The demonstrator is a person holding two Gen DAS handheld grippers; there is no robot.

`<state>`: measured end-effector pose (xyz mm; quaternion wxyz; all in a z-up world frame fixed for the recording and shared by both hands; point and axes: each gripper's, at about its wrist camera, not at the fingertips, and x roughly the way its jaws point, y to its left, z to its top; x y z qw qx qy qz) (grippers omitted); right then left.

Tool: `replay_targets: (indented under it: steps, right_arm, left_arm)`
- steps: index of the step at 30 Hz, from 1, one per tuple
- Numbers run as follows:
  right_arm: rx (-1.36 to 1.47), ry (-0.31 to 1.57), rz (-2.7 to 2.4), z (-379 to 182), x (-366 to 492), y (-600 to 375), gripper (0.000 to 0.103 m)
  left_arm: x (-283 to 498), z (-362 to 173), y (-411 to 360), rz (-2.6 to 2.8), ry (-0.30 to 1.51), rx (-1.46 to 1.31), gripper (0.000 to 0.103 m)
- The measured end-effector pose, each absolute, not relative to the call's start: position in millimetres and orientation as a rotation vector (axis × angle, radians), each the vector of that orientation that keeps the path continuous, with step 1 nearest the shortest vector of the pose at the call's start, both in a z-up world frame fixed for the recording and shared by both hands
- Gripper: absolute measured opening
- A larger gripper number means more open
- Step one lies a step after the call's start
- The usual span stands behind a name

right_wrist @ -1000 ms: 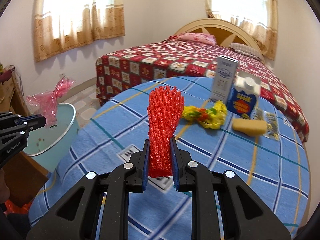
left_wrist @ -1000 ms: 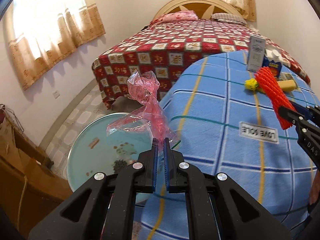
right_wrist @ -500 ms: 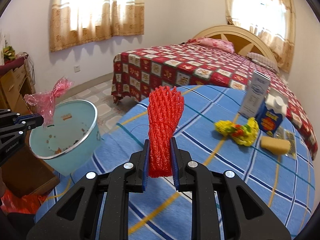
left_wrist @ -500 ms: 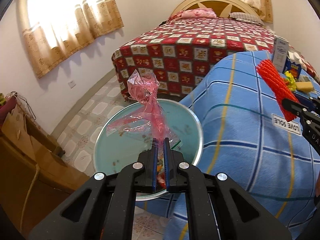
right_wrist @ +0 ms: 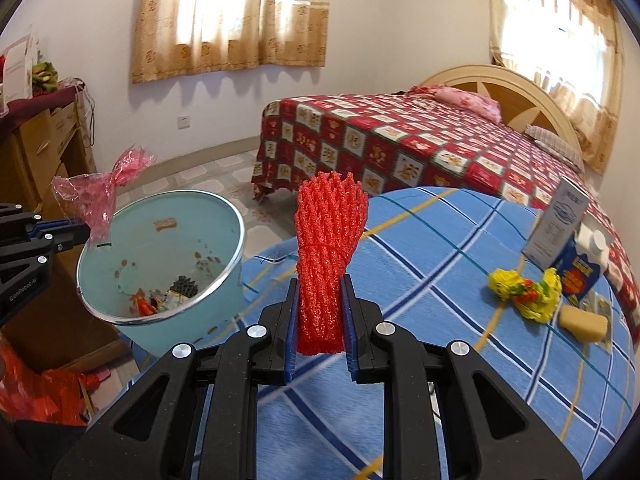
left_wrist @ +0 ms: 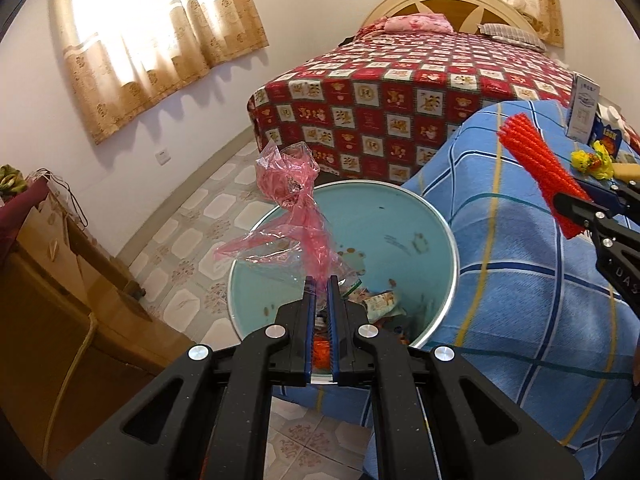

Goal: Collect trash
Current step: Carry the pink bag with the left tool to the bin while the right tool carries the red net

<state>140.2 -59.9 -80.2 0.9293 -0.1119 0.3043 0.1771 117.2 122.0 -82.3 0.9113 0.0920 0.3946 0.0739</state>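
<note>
Left tongs (left_wrist: 320, 286) pinched tight on pink plastic bag (left_wrist: 294, 208), held right over the open teal bin (left_wrist: 436, 224), so release should drop it in; right tongs (right_wrist: 320, 312) clamped on red foam net (right_wrist: 328, 240), beside the bin, over the tabletop (right_wrist: 440, 248), likely queued next; yellow wrapper (right_wrist: 524, 290), sponge (right_wrist: 582, 322), cartons well beyond the bin; bin contents blurry, probably scraps

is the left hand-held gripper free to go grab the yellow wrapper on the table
Probably not yet: the left hand-held gripper is shut on the pink plastic bag, over the bin; the yellow wrapper lies far across the table.
</note>
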Motion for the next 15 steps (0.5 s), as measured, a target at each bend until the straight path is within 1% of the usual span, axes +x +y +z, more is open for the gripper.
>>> replay_targets:
  steps: [15]
  right_arm:
    - [-0.274, 0.616, 0.427, -81, 146, -22, 0.02]
  left_arm:
    - [110, -80, 146, 0.194, 0.804, 0.172, 0.006]
